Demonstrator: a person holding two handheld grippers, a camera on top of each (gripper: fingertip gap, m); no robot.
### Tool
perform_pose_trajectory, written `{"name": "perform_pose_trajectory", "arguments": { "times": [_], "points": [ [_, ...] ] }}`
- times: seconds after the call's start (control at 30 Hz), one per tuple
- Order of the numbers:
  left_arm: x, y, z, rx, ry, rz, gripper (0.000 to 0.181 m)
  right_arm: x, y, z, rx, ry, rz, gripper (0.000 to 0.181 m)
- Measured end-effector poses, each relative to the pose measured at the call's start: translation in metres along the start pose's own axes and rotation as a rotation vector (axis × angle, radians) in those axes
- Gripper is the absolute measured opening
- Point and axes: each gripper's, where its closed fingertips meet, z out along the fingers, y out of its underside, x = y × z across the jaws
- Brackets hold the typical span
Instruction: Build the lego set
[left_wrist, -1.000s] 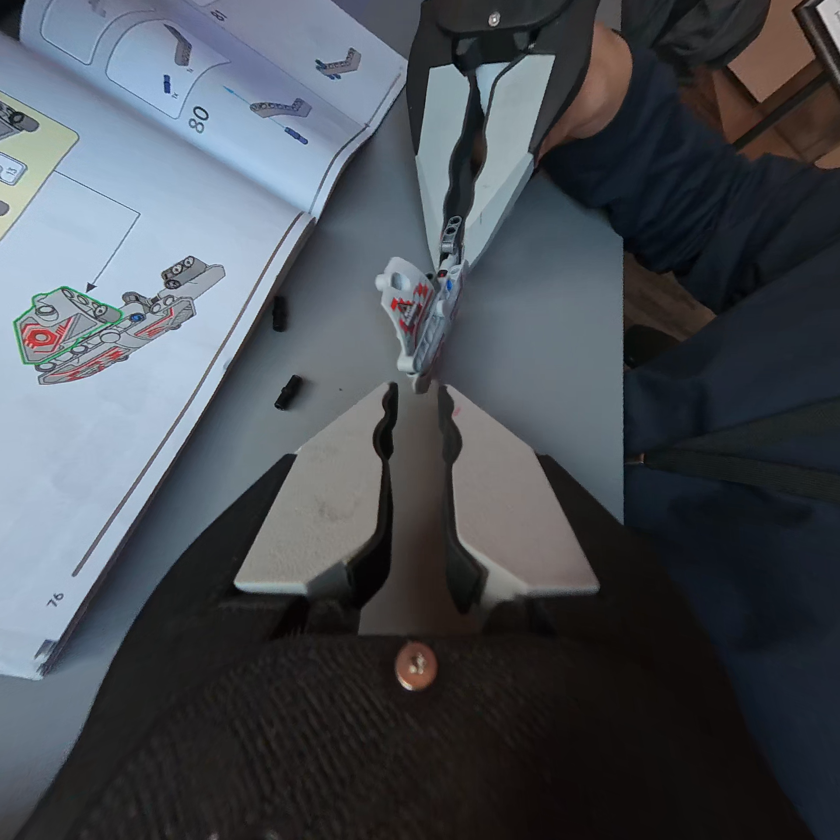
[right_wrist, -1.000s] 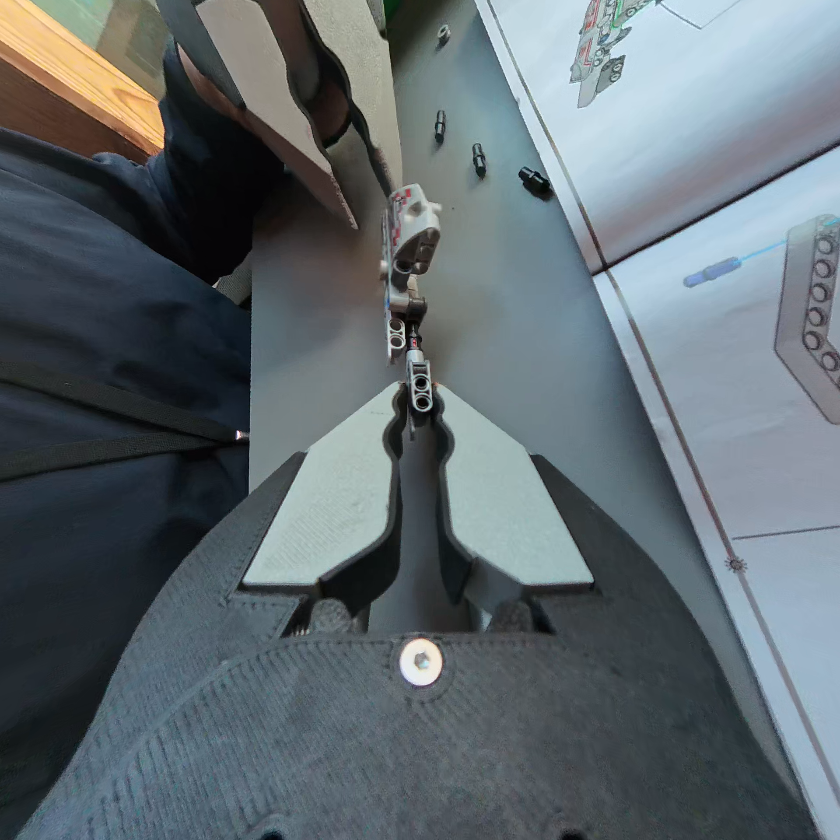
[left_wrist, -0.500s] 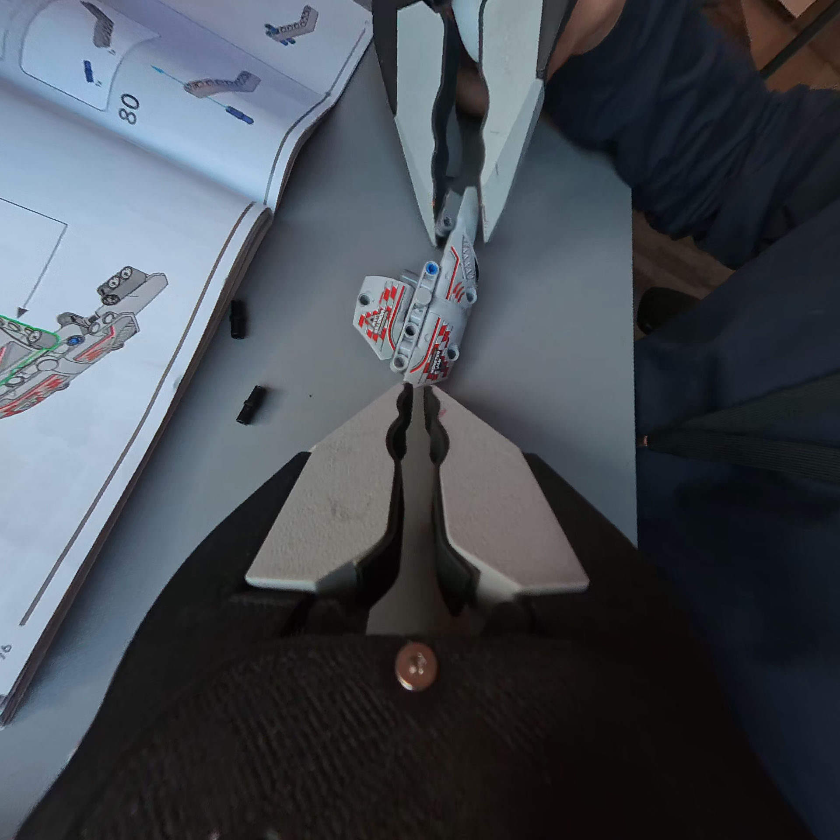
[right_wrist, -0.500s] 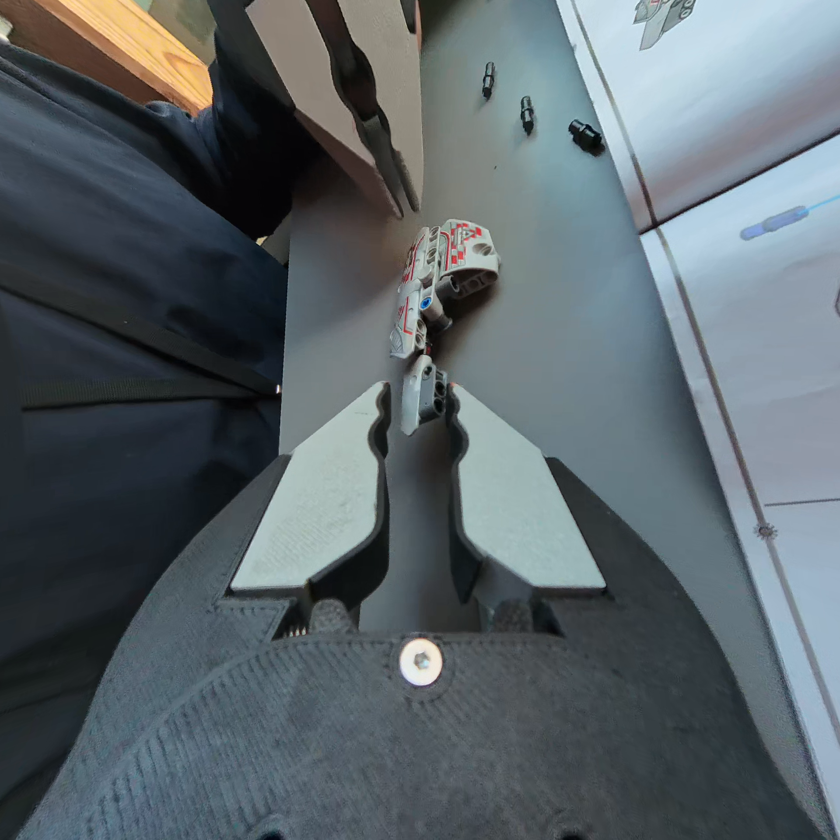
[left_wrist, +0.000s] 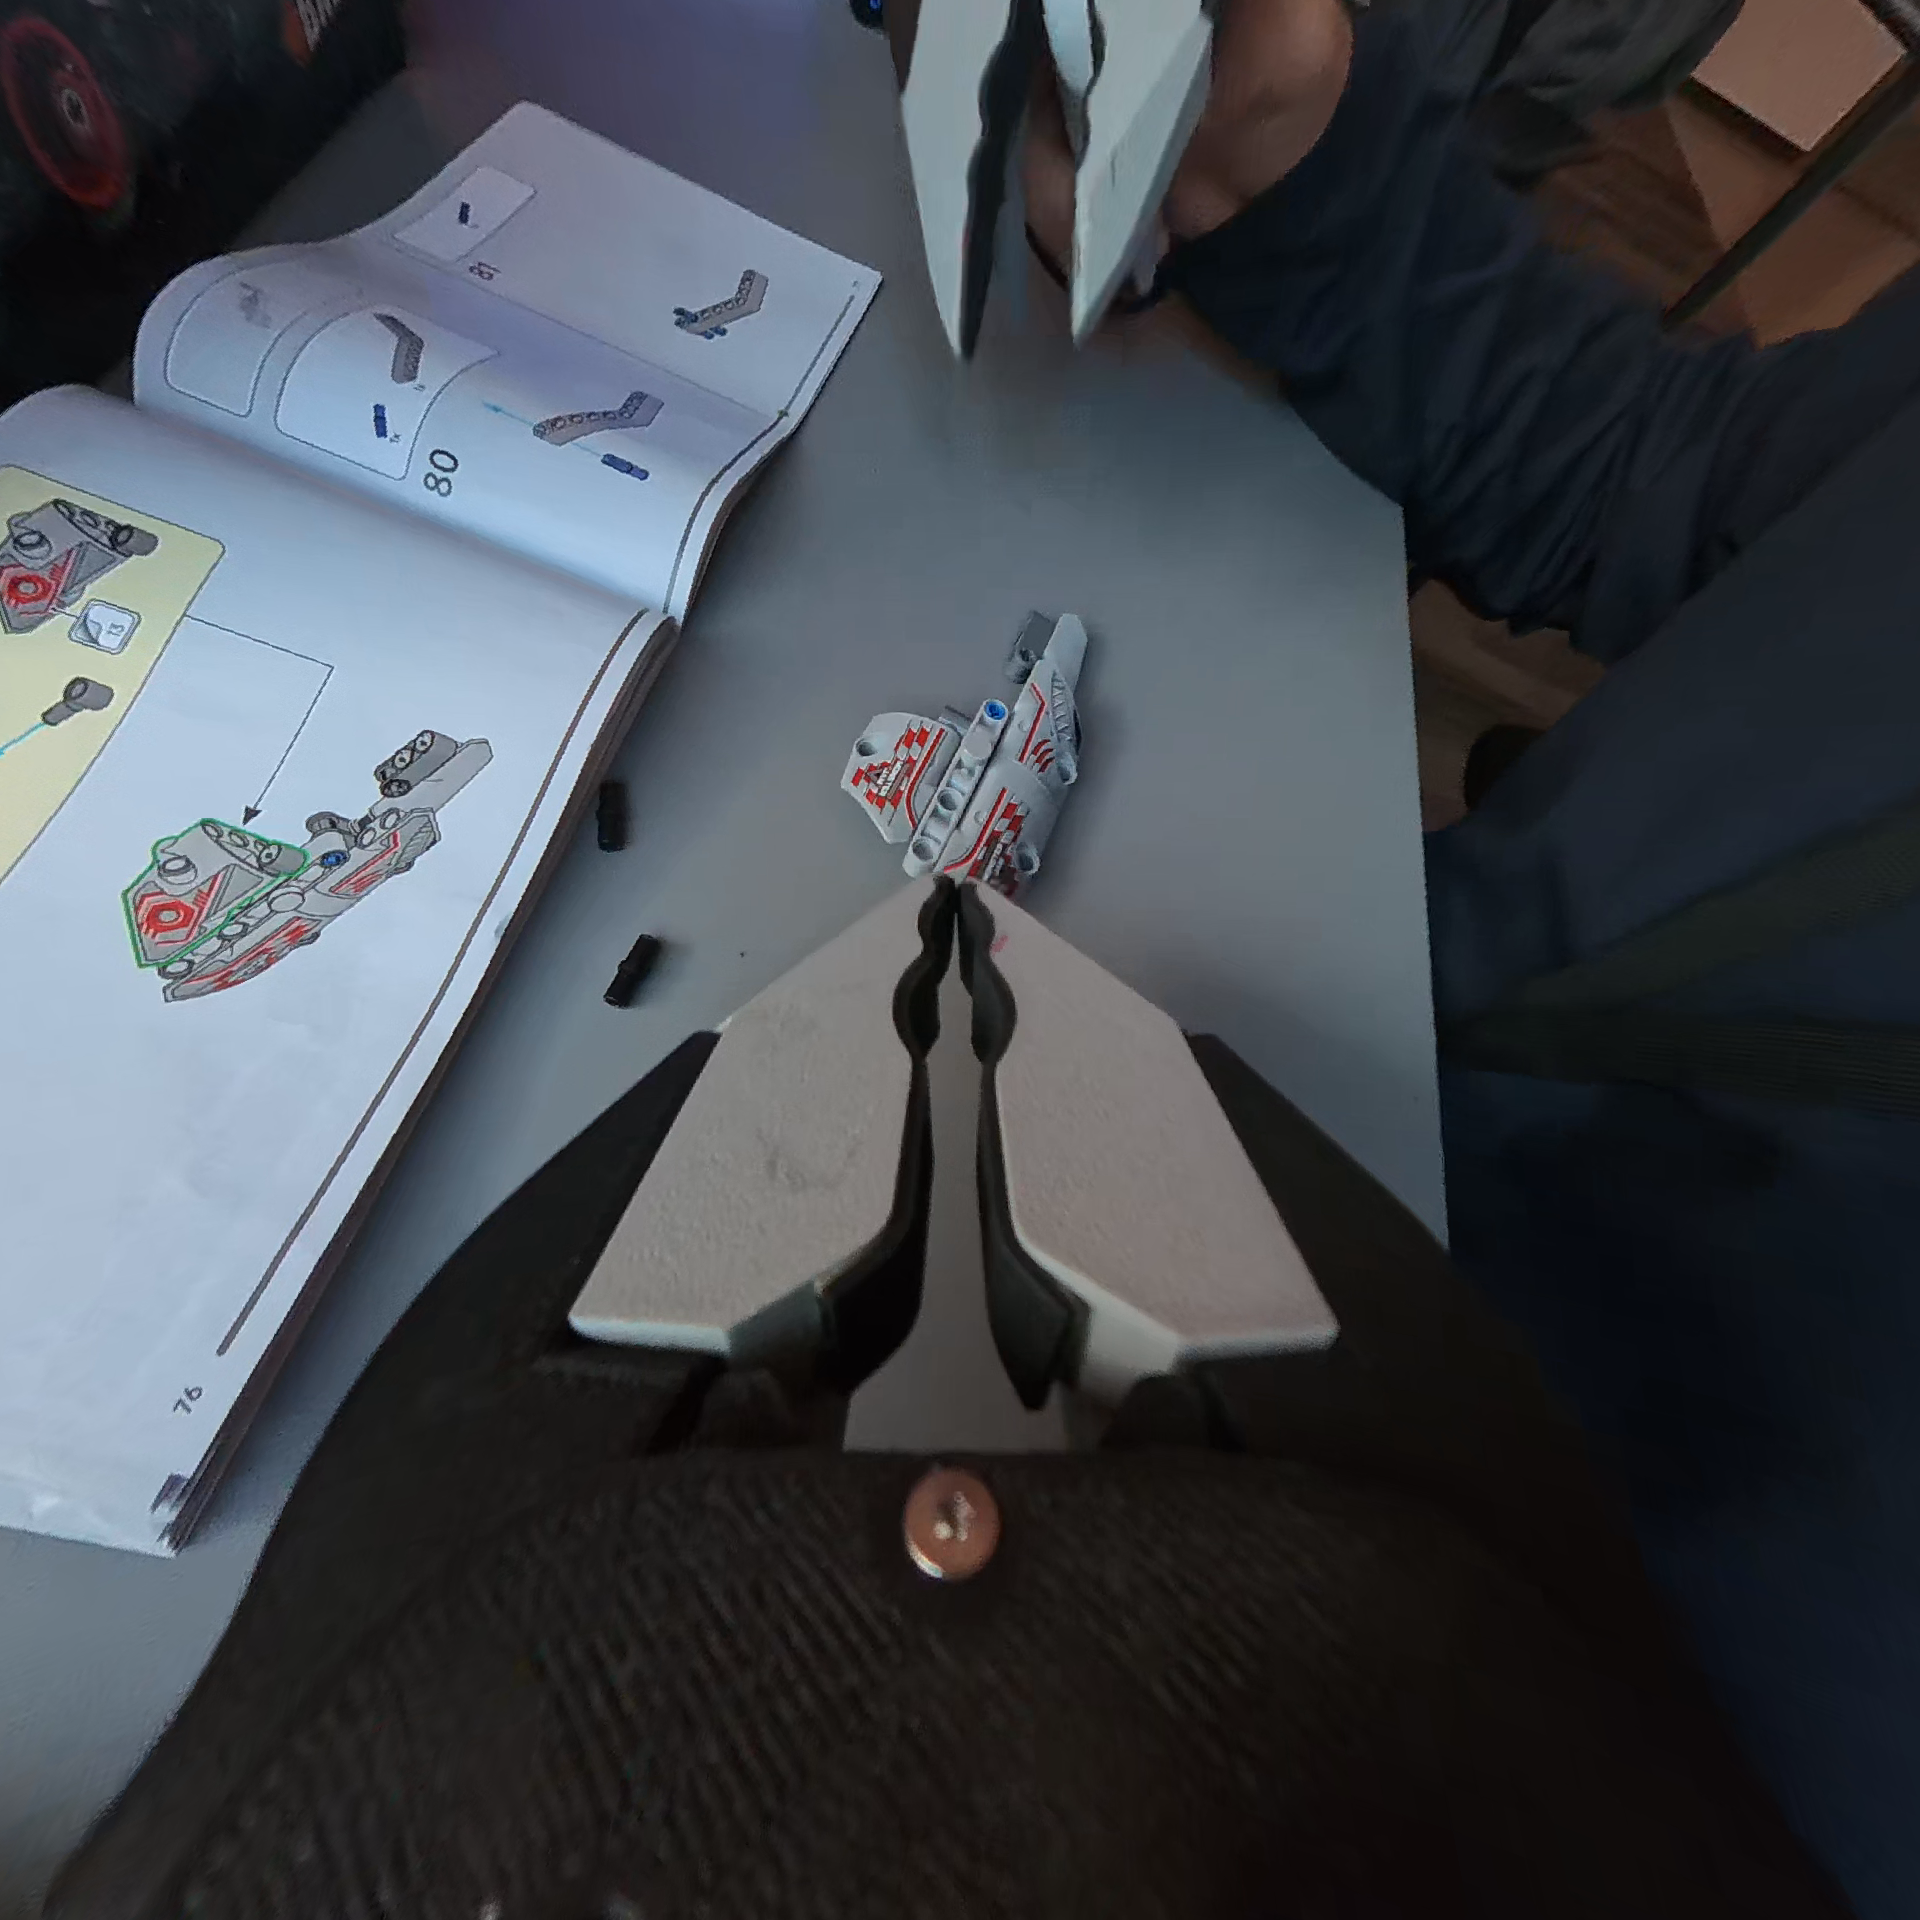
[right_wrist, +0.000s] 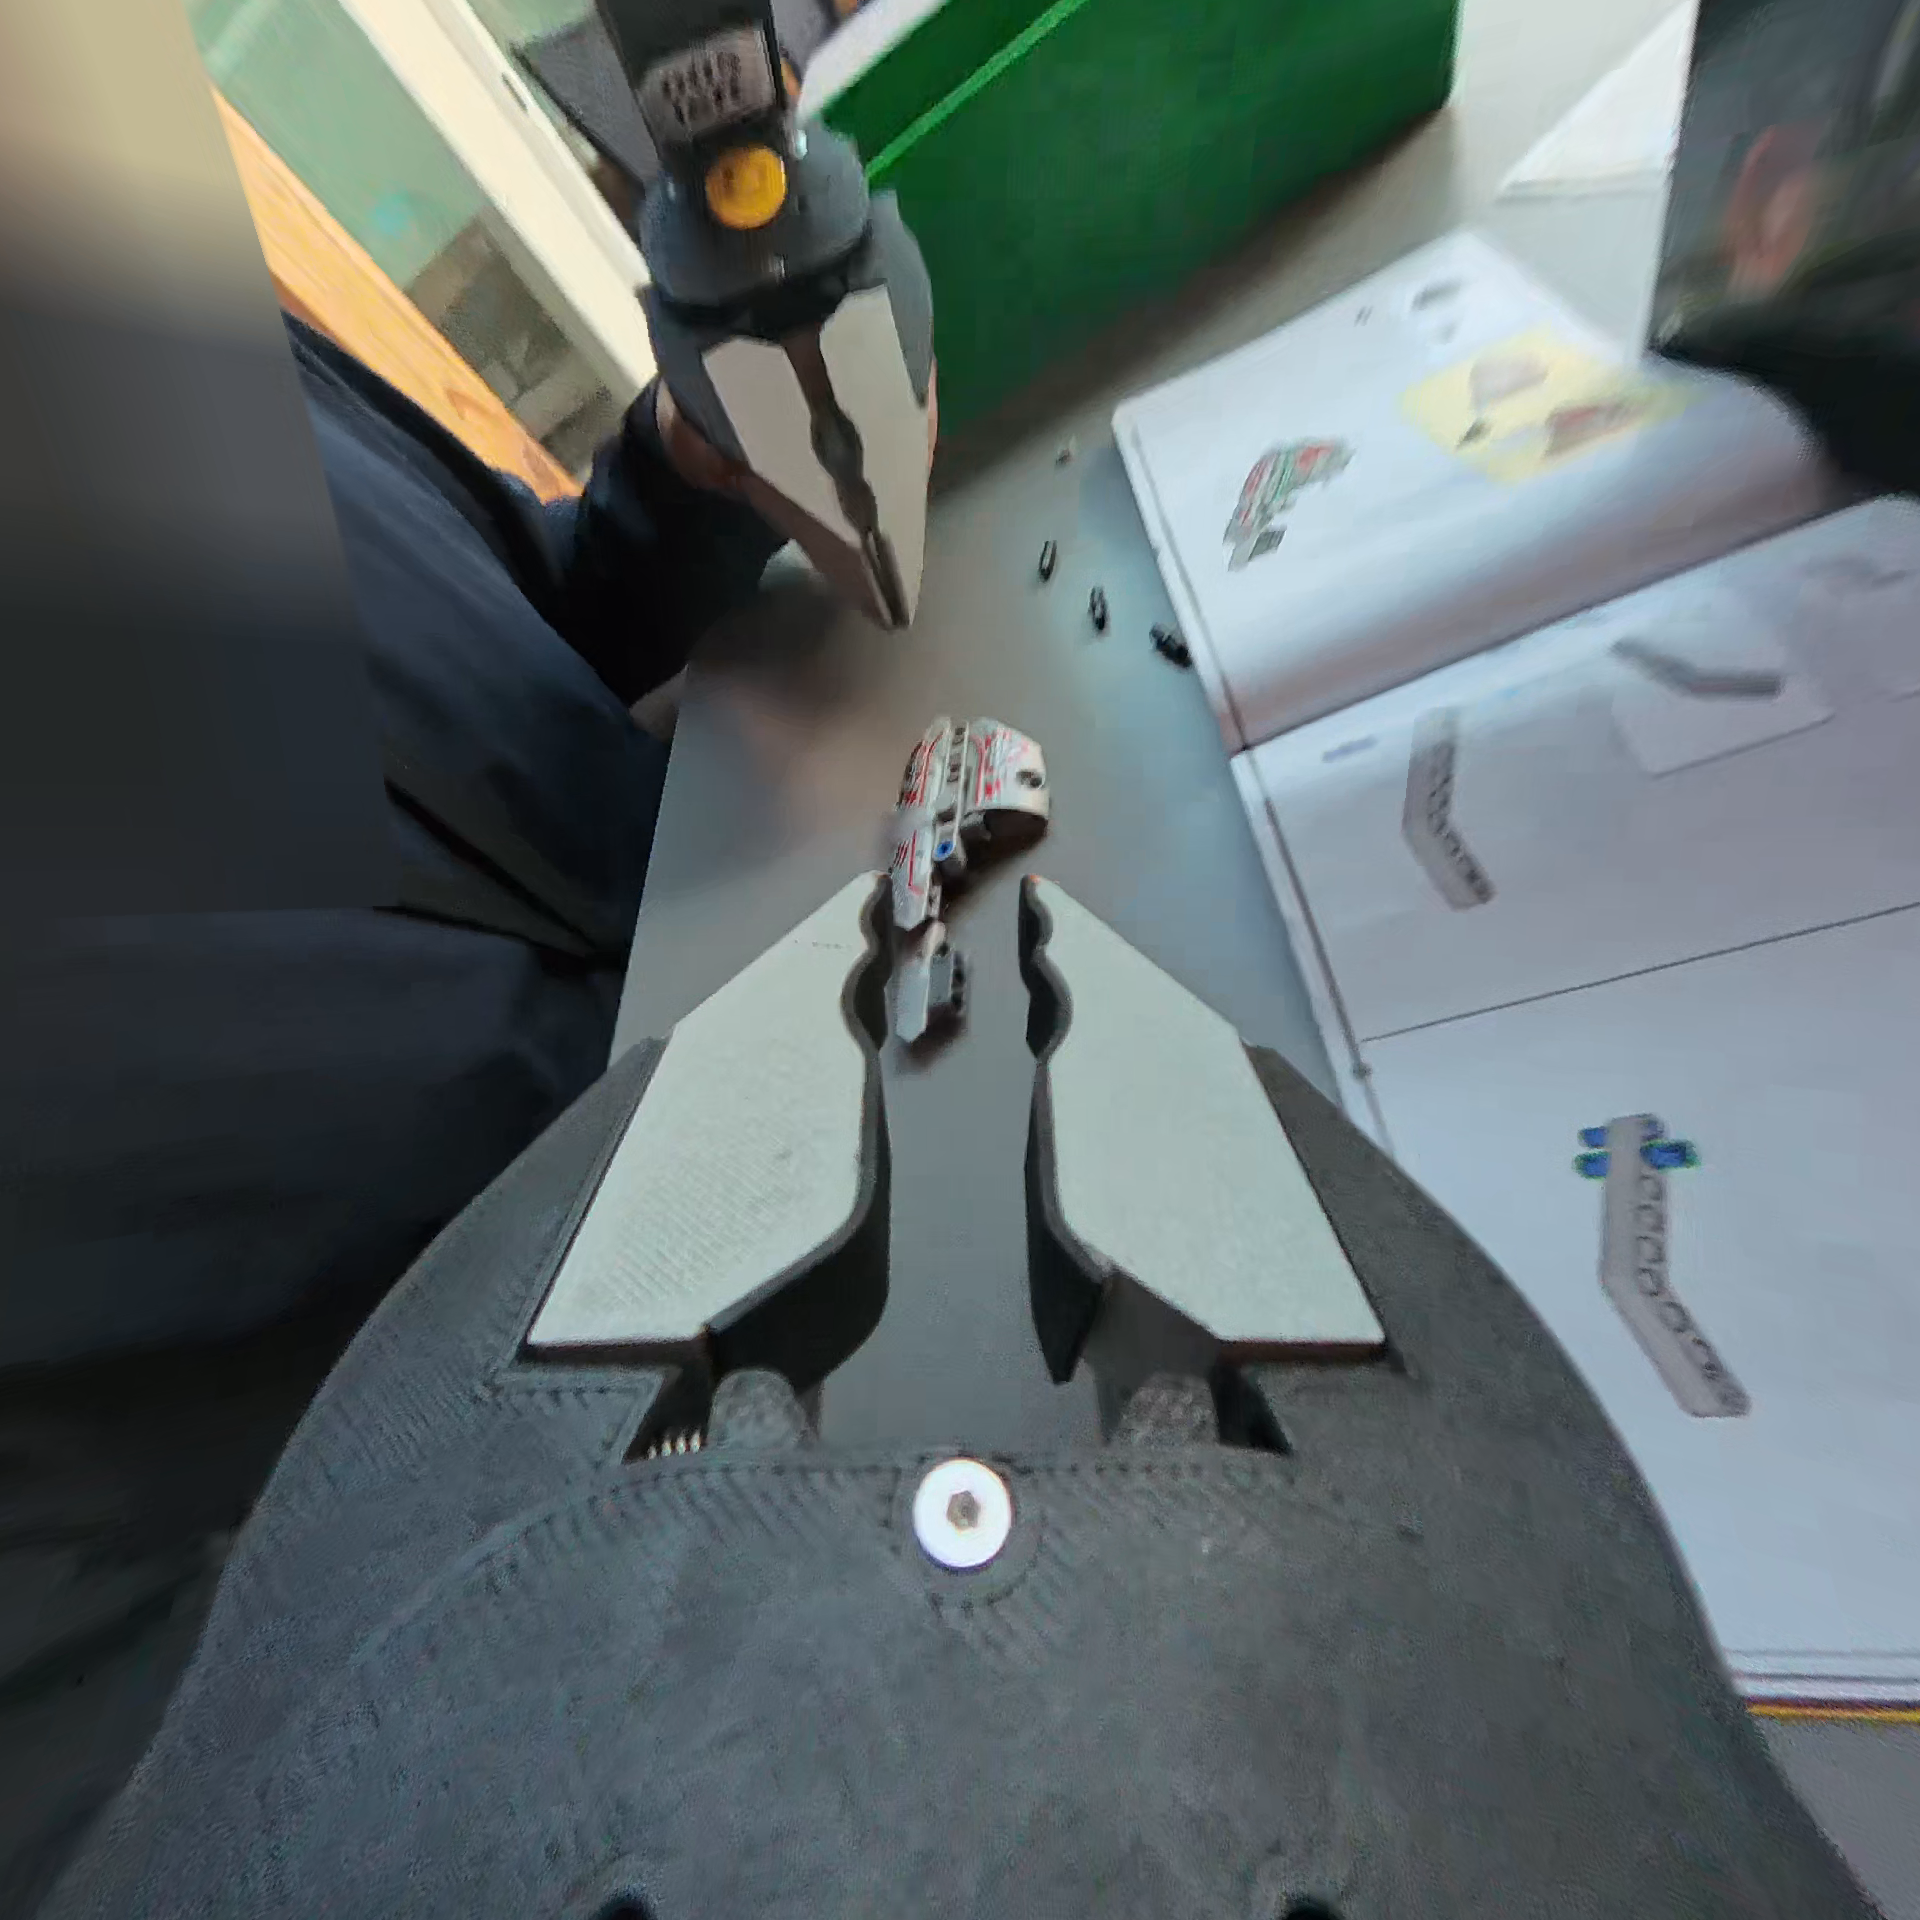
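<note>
A grey Lego assembly (left_wrist: 966, 774) with red-patterned panels lies flat on the grey table (left_wrist: 1195, 582), held by neither gripper. My left gripper (left_wrist: 951, 894) is shut and empty, its tips just short of the assembly's near end. It also shows in the right wrist view (right_wrist: 888, 603), raised above the table. My right gripper (right_wrist: 948, 888) is open and empty above the assembly (right_wrist: 971, 790), whose narrow grey end (right_wrist: 930, 977) shows between the fingers. In the left wrist view the right gripper (left_wrist: 1023, 322) hangs well above the table beyond the assembly.
An open instruction booklet (left_wrist: 312, 727) covers the table's left side; it also shows in the right wrist view (right_wrist: 1558, 831). Small black pins (left_wrist: 613, 816) (left_wrist: 632, 971) lie beside it. A green box (right_wrist: 1143, 187) and a dark box (right_wrist: 1787, 208) stand farther off. A person's dark sleeves border the table edge (left_wrist: 1418, 935). The gap from one gripper's tips to the other's is roughly 15 cm.
The right gripper opened, let go of the assembly's narrow end and drew up and away. The left gripper closed and pulled back. The assembly went from upright to lying flat.
</note>
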Motion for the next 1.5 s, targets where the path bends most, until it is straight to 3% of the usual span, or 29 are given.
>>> {"name": "perform_pose_trajectory", "arguments": {
  "times": [0.27,0.57,0.93,1.37,1.5],
  "points": [
    [-0.004,0.006,0.000,-0.037,-0.056,0.022,0.000,0.017,-0.040,-0.029,0.262,0.184,-0.173,0.012],
    [-0.011,0.008,-0.002,-0.037,-0.067,-0.028,0.000,0.037,-0.055,-0.065,0.442,0.289,-0.134,0.014],
    [-0.017,0.010,0.000,-0.042,-0.107,-0.010,0.000,0.067,-0.024,-0.061,0.229,0.435,-0.152,0.025],
    [-0.026,0.010,0.001,-0.051,-0.180,0.046,0.000,0.066,-0.018,-0.050,0.174,0.439,-0.162,0.024],
    [-0.010,0.007,0.002,-0.032,-0.107,0.042,0.000,0.066,-0.013,-0.044,0.138,0.458,-0.191,0.022]
  ]
}}
